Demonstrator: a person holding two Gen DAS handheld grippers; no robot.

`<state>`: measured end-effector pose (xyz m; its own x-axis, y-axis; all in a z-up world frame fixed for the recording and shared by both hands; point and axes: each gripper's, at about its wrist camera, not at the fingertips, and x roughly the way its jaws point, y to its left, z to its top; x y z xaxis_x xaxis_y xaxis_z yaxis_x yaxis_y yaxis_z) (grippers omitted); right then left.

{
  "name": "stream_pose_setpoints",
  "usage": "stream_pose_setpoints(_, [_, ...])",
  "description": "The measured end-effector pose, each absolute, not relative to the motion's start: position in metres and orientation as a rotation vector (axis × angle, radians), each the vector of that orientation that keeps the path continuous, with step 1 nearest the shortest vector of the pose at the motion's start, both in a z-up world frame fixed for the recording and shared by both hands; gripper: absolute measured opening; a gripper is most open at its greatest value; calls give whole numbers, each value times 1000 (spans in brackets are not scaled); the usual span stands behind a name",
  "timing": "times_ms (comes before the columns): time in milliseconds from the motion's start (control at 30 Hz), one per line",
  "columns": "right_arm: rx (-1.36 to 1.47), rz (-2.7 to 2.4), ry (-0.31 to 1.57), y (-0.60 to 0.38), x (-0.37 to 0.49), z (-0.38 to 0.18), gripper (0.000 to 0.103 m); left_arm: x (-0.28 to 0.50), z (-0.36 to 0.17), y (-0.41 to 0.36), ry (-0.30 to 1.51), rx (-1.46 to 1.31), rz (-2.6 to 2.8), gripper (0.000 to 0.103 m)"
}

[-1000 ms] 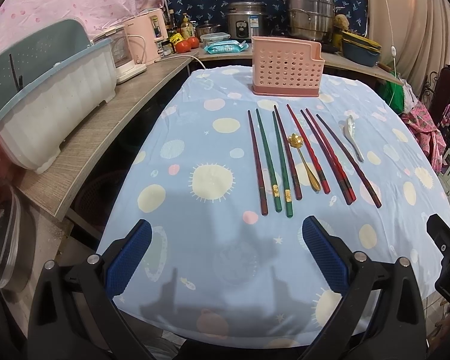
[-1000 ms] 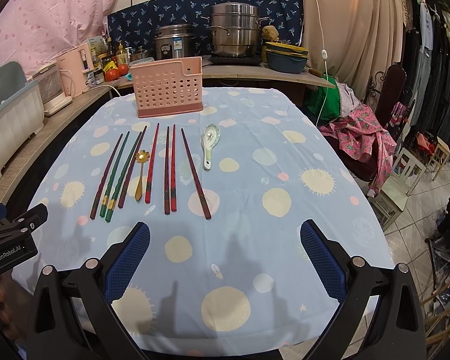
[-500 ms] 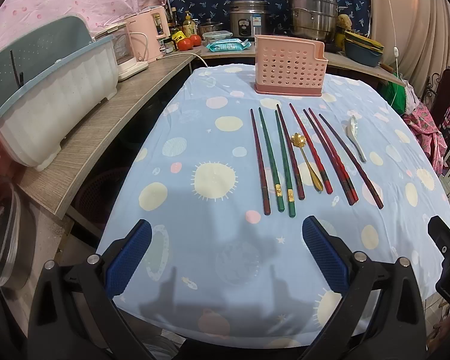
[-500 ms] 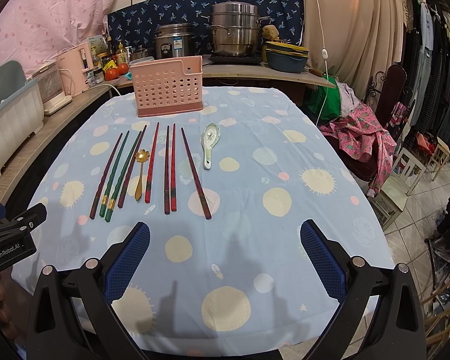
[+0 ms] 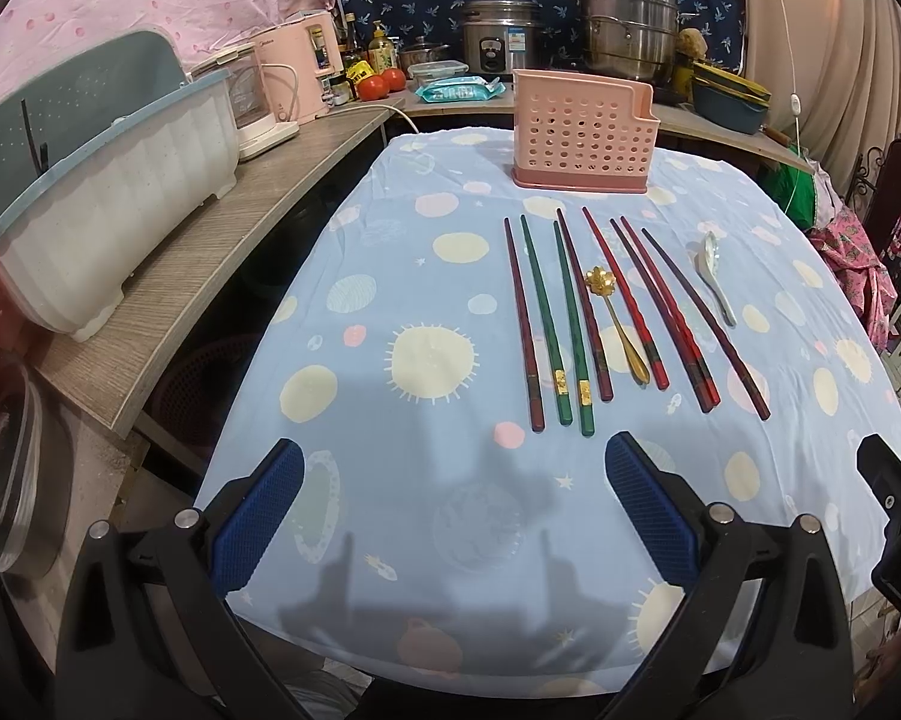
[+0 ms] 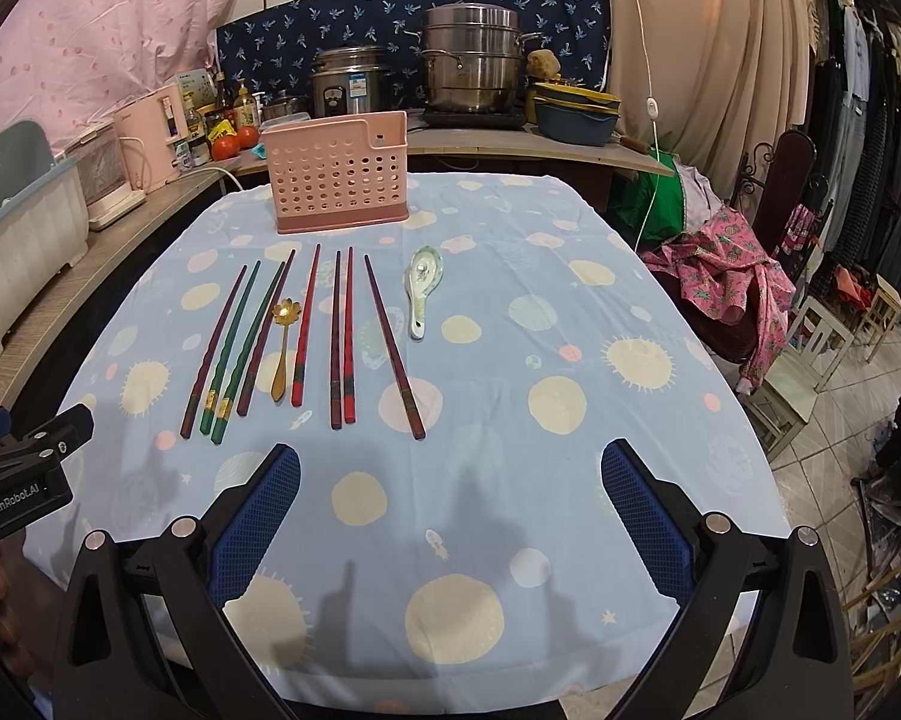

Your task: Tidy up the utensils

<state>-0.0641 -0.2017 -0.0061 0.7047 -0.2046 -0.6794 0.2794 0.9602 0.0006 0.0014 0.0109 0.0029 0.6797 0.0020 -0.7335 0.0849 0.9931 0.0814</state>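
Observation:
Several chopsticks, dark red [image 5: 522, 324] [image 6: 393, 345] and green [image 5: 546, 315] [image 6: 230, 345], lie side by side on the blue spotted tablecloth [image 5: 390, 510] [image 6: 570, 480]. Among them rests a gold spoon [image 5: 615, 315] [image 6: 281, 348], and a white ceramic spoon [image 5: 714, 273] [image 6: 422, 288] lies at their right. A pink perforated utensil holder [image 5: 581, 132] [image 6: 339, 180] stands upright behind them. My left gripper [image 5: 450, 507] is open and empty, near the table's front edge, short of the chopstick ends. My right gripper [image 6: 450, 507] is open and empty too, in front of the rightmost chopstick.
A wooden counter [image 5: 210, 252] runs along the left with a white and blue dish rack [image 5: 90, 222] and a pink kettle [image 5: 297, 78]. Steel pots [image 6: 471, 69], a rice cooker [image 6: 348, 84] and bowls [image 6: 576, 114] stand behind. A chair with pink cloth [image 6: 744, 276] is at the right.
The left wrist view has shifted slightly, so the utensils and holder sit a little higher and further right. The right gripper has hardly moved. Both grippers stay open.

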Motion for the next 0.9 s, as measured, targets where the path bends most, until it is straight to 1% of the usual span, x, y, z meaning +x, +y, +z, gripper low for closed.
stream_pose_setpoints(900, [109,-269,746,-205,-63,-9,96,4,-1,12,833,117,-43,96])
